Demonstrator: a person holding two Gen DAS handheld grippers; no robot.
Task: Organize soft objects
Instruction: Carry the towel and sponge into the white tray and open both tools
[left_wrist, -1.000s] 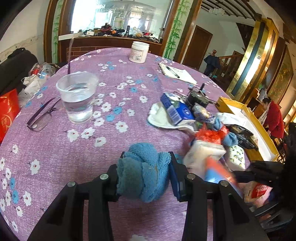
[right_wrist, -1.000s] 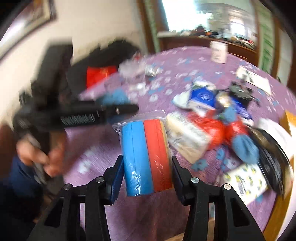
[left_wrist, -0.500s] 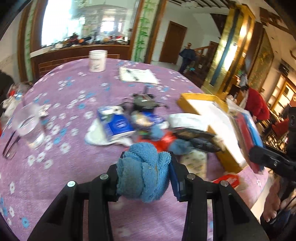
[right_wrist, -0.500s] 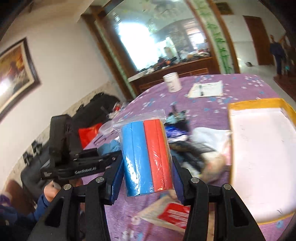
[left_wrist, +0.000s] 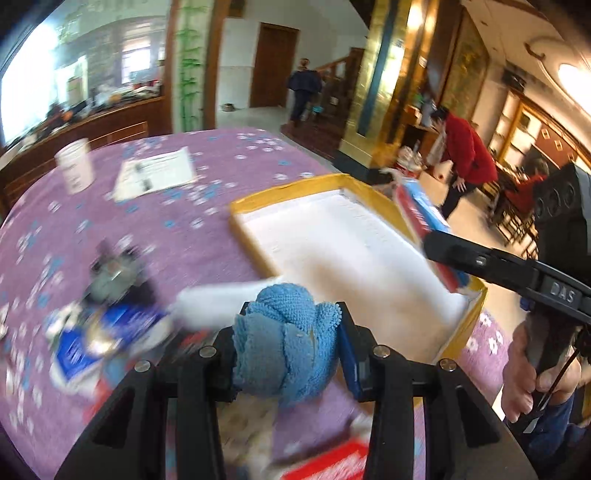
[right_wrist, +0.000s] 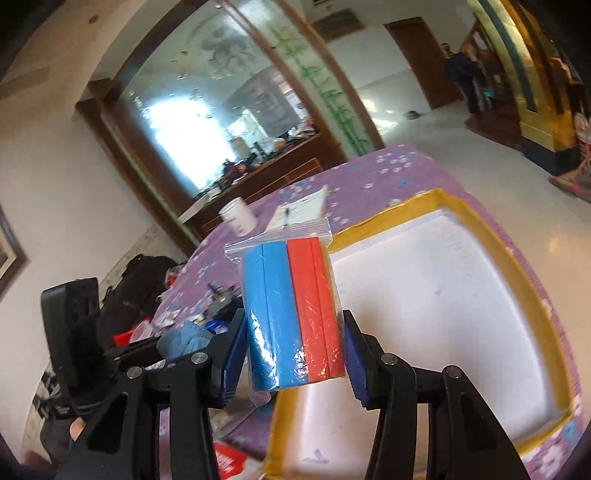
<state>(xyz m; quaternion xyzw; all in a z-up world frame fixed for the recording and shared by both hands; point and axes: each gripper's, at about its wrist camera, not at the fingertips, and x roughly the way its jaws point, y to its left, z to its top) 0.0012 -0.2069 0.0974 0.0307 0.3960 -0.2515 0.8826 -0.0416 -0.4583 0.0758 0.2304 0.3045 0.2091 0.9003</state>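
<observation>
Now the left gripper (left_wrist: 286, 347) clamps a bunched blue terry cloth (left_wrist: 284, 341); the right gripper (right_wrist: 293, 343) clamps a bagged blue-and-red foam block pack (right_wrist: 291, 317) near the yellow-rimmed white tray (right_wrist: 528, 280).

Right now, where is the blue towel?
In the left wrist view the blue towel is clamped in the left hand-held gripper, bottom centre, above the purple tablecloth, just short of the yellow-rimmed tray.

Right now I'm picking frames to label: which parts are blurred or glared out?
Left wrist view: clutter at left smeared, rolled blue terry towel sharp. Right wrist view: mostly sharp, window blown out, glare on bagged blue and red foam blocks.
</observation>
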